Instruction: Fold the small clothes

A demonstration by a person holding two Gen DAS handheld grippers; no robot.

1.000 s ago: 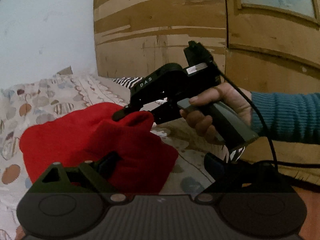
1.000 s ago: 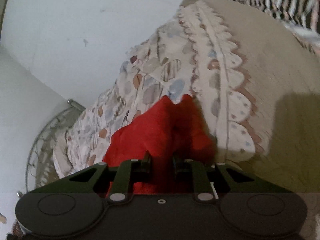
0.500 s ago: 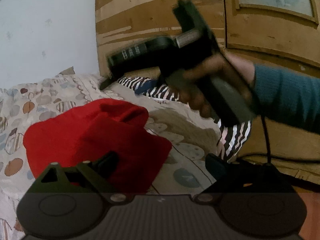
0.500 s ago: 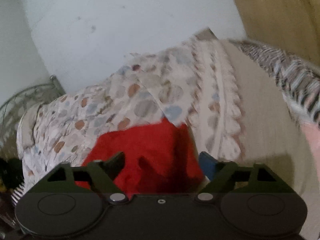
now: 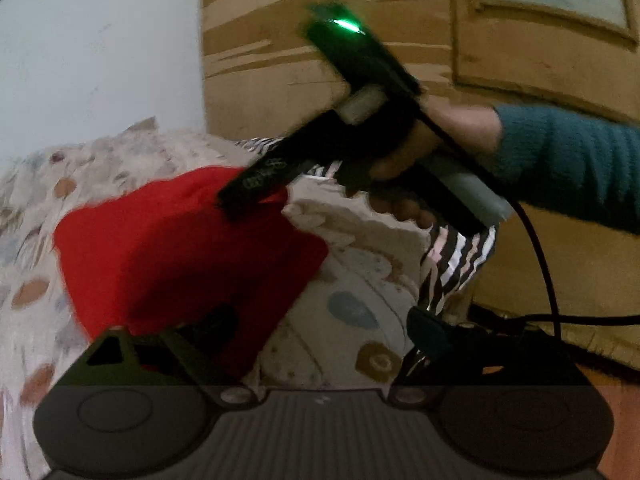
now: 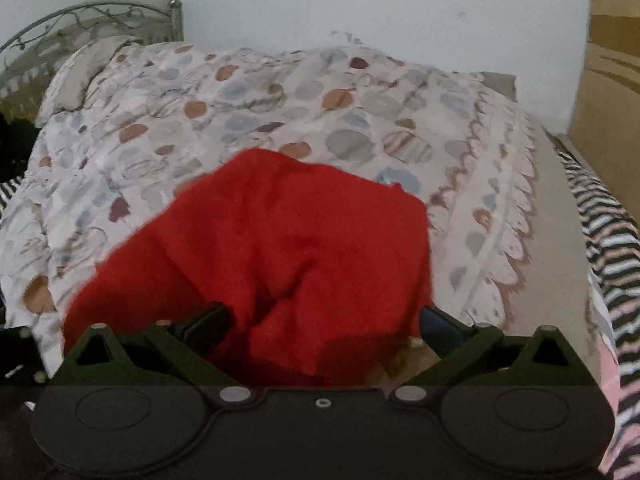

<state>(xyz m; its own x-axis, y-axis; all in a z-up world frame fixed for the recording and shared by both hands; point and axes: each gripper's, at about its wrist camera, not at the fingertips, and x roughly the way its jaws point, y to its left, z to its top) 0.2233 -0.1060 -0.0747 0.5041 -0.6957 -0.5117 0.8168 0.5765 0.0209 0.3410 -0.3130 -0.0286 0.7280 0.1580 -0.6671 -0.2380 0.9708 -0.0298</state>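
White wall (image 6: 380, 4) fills the far side of the room, with a wooden door (image 5: 500, 80) to its right in the left wrist view. At the far left of the right wrist view a curled metal headboard (image 6: 80, 16) stands behind a pillow (image 6: 80, 72). Across the bed spreads a pale bedspread (image 6: 260, 92) printed with brown, blue and grey spots and edged on the right with a scalloped border (image 6: 516, 216). Beyond that border a black-and-white striped cloth (image 6: 608, 216) lies along the right edge of the bed.

On the near middle of the bedspread sits the red garment (image 6: 280, 248), bunched and creased, with a fold running down its centre. The right gripper (image 6: 324, 326) hangs just over the garment's near edge, its jaws spread wide with the red cloth between them but not pinched; the left finger (image 6: 208, 320) lies against the cloth and the right finger (image 6: 440, 328) just beside its right edge.

In the left wrist view the garment (image 5: 180, 248) lies to the left, and the left gripper (image 5: 316, 328) has its jaws spread too. Its left finger (image 5: 216, 324) overlaps the red cloth's near corner, while its right finger (image 5: 428, 332) is over the bare bedspread (image 5: 352, 280). Further right, blurred, the right gripper's black body (image 5: 320, 152) points down and left with its tip at the garment's far edge, a green light glowing on top. A hand (image 5: 404, 184) in a teal sleeve (image 5: 568, 160) holds its handle, and a black cable (image 5: 548, 264) trails down from it.
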